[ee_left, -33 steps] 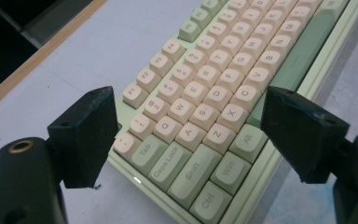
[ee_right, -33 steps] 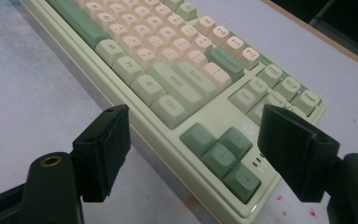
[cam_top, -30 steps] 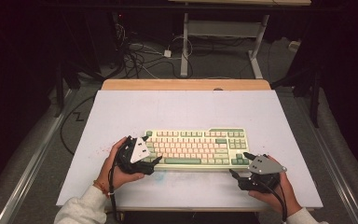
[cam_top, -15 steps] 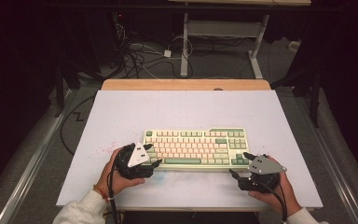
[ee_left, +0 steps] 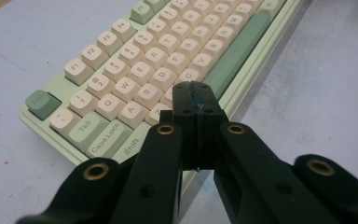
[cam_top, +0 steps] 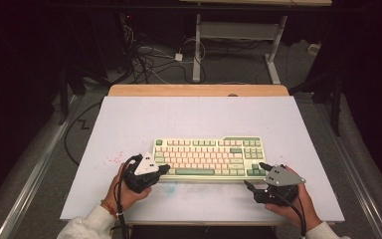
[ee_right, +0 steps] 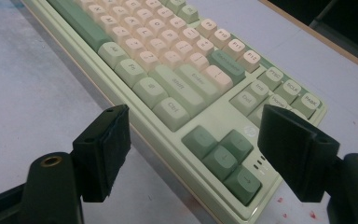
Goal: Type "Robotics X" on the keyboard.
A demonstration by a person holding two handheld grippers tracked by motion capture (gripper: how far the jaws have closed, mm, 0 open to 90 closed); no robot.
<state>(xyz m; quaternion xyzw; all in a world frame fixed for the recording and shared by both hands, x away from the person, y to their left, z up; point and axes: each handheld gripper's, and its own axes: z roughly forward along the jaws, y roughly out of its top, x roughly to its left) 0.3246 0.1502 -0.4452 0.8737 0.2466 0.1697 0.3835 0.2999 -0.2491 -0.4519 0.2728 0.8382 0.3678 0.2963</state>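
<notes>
- My left claw (cam_top: 163,170) has just been closing and is now pressed together with nothing between the jaws; in the left gripper view the joined tips (ee_left: 196,100) hover over the lower-left letter keys, close above the keycaps, though I cannot tell whether they touch.
- My right claw (cam_top: 257,175) is spread wide and empty; in the right gripper view its jaws frame the arrow keys (ee_right: 223,154) at the keyboard's near right corner without touching them.
- The keyboard (cam_top: 209,157), pale green with cream keys, lies flat near the middle of the white surface (cam_top: 194,117), its long axis running left to right.
- It sits just beyond both claws, one at each near corner.
- I judge the left hand (cam_top: 124,191) is the one in play: its shut tips point far and rightward over the keys, so the coming move looks like a short downward press on a key.
</notes>
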